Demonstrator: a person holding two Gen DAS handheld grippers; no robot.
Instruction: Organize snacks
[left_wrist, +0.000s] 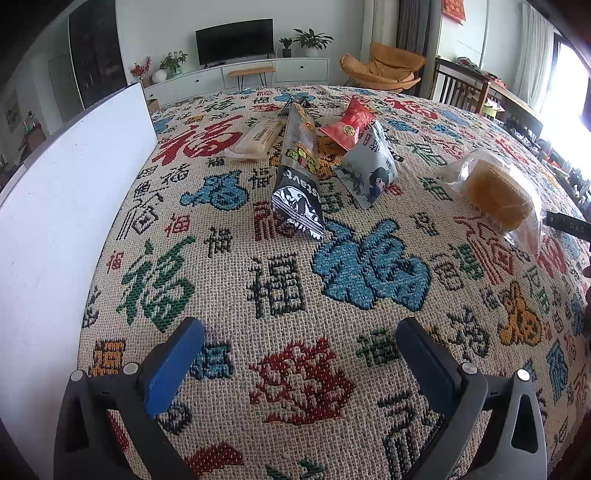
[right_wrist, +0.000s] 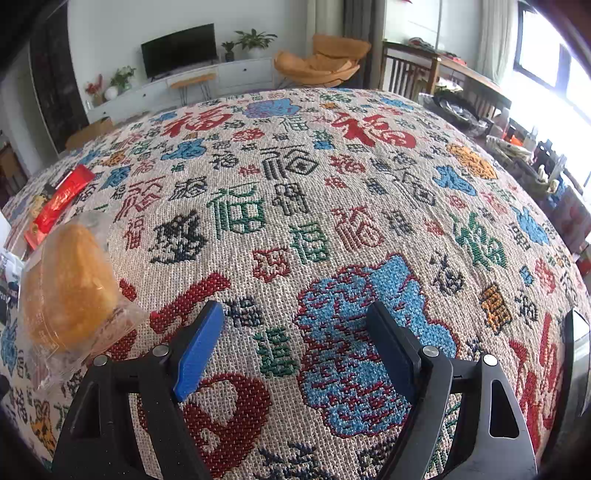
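Several snacks lie on a patterned woven tablecloth (left_wrist: 280, 288). A long black and yellow packet (left_wrist: 299, 166) lies in the middle, with a pale wafer pack (left_wrist: 256, 138) to its left. A red packet (left_wrist: 349, 123) and a grey cartoon pouch (left_wrist: 371, 166) lie to its right. A clear bag with a yellow cake (left_wrist: 495, 192) lies further right and shows again as the cake bag (right_wrist: 70, 291) in the right wrist view. My left gripper (left_wrist: 299, 350) is open over bare cloth, well short of the snacks. My right gripper (right_wrist: 297, 339) is open, just right of the cake bag.
A white board (left_wrist: 70, 206) stands along the table's left side. A red packet (right_wrist: 61, 201) lies past the cake bag. A metal rim (right_wrist: 578, 365) shows at the right edge. Chairs (right_wrist: 406, 72), a TV cabinet (left_wrist: 236, 75) and a cluttered side table stand beyond.
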